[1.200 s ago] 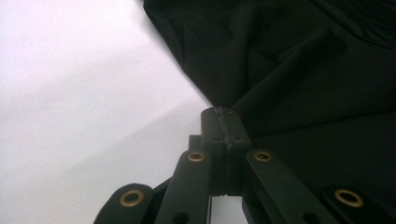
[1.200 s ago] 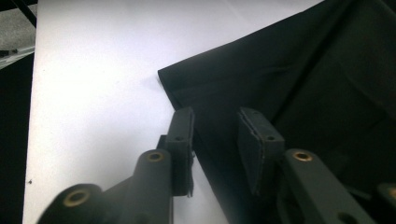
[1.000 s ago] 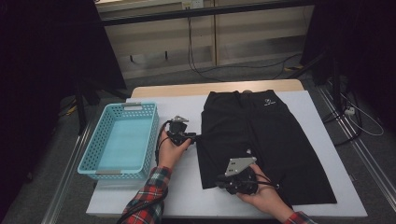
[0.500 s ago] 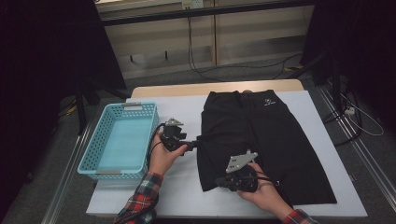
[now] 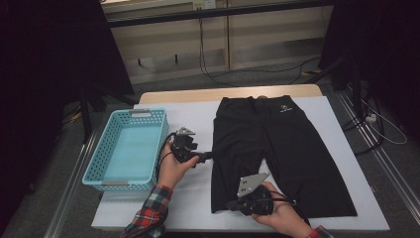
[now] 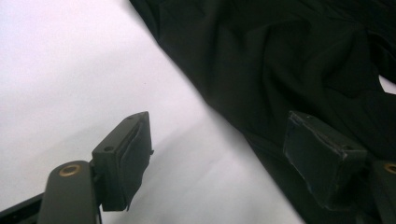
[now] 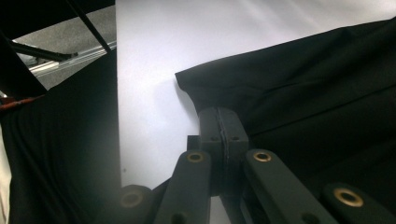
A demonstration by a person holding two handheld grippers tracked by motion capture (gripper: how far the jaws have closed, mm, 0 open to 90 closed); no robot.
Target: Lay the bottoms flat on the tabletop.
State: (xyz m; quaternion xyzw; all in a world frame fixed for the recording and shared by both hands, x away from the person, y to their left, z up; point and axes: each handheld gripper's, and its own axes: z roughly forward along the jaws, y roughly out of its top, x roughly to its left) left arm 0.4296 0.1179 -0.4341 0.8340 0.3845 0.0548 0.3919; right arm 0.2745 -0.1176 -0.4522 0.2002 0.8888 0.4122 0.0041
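Lying flat on the white table cover (image 5: 188, 208), the black shorts (image 5: 277, 148) are being kept waistband-away from the person, just beside the blue basket (image 5: 126, 148). The hem of the nearer left leg is being pinched by the right gripper (image 5: 232, 205), its jaws pressed together on the fabric edge in the right gripper view. The left gripper (image 5: 208, 155) is being held at the shorts' left edge; its jaws have just been opening and are now being held wide apart, one pad (image 6: 123, 158) over bare cover, the other over cloth, nothing gripped.
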